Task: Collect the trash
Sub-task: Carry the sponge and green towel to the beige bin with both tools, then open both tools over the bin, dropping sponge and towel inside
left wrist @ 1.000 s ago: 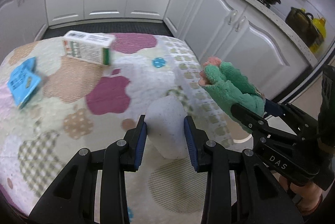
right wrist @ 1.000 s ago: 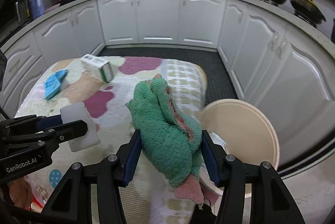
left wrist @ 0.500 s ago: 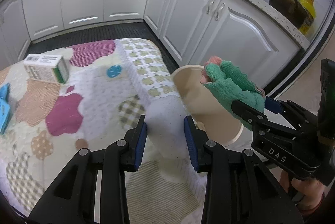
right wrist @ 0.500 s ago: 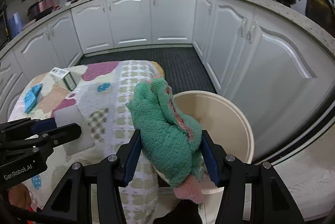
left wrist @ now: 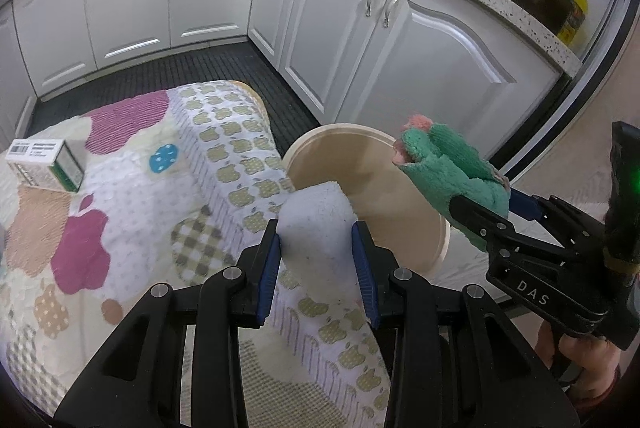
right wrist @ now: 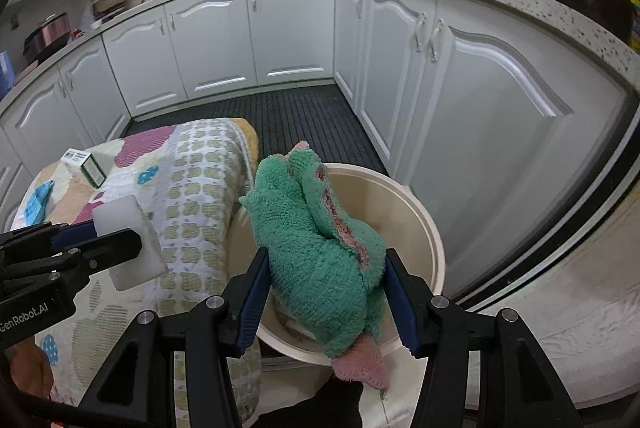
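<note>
My left gripper [left wrist: 318, 250] is shut on a white foam block [left wrist: 318, 224], held over the table's right edge beside the rim of a beige bin [left wrist: 400, 211]. My right gripper [right wrist: 326, 278] is shut on a crumpled green cloth with pink edging [right wrist: 316, 248], which hangs above the open beige bin [right wrist: 404, 203] on the floor. In the left wrist view the green cloth [left wrist: 448, 167] and the right gripper [left wrist: 480, 218] show at the right. In the right wrist view the foam block [right wrist: 128, 244] and the left gripper [right wrist: 100, 240] sit at the left.
The table [left wrist: 132, 211] wears a patterned cloth and stands left of the bin. A small white and green carton [left wrist: 44, 165] lies on it, and a blue packet [right wrist: 38, 205] lies further left. White cabinets [right wrist: 460, 99] curve closely around the bin. Dark matting [left wrist: 160, 71] covers the floor beyond.
Both grippers have swung to the right, from over the table to the bin, each keeping its load. The bin has come fully into both views, and the carton has slid leftward.
</note>
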The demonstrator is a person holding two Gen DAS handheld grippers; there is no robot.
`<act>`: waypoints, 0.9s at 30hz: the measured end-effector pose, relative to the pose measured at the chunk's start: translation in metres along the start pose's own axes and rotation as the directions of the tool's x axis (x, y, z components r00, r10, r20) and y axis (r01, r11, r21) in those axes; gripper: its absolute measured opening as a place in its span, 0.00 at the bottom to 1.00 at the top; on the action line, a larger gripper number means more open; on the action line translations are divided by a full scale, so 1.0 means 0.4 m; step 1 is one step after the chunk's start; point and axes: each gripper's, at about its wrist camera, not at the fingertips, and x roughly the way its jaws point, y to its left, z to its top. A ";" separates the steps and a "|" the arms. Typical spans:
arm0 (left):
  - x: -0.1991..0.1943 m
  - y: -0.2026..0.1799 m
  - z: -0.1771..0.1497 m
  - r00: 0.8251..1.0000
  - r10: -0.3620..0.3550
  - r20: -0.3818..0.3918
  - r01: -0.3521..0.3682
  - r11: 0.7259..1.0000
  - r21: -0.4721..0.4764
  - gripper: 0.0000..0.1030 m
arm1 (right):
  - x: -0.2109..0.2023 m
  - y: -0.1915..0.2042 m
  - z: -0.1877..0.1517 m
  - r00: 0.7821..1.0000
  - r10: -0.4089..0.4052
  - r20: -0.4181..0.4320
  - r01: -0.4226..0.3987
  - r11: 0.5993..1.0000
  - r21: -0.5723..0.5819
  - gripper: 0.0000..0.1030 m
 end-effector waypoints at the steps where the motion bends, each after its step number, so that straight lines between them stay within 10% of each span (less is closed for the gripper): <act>1: 0.006 -0.004 0.003 1.000 0.000 -0.002 0.000 1.000 0.002 0.32 | 0.002 -0.007 -0.001 1.000 -0.003 -0.002 0.003 1.000 0.006 0.52; 27: 0.196 -0.098 0.046 0.998 -0.029 -0.062 0.033 0.998 0.053 0.33 | 0.138 -0.146 -0.049 0.992 -0.028 -0.125 0.044 0.991 0.128 0.52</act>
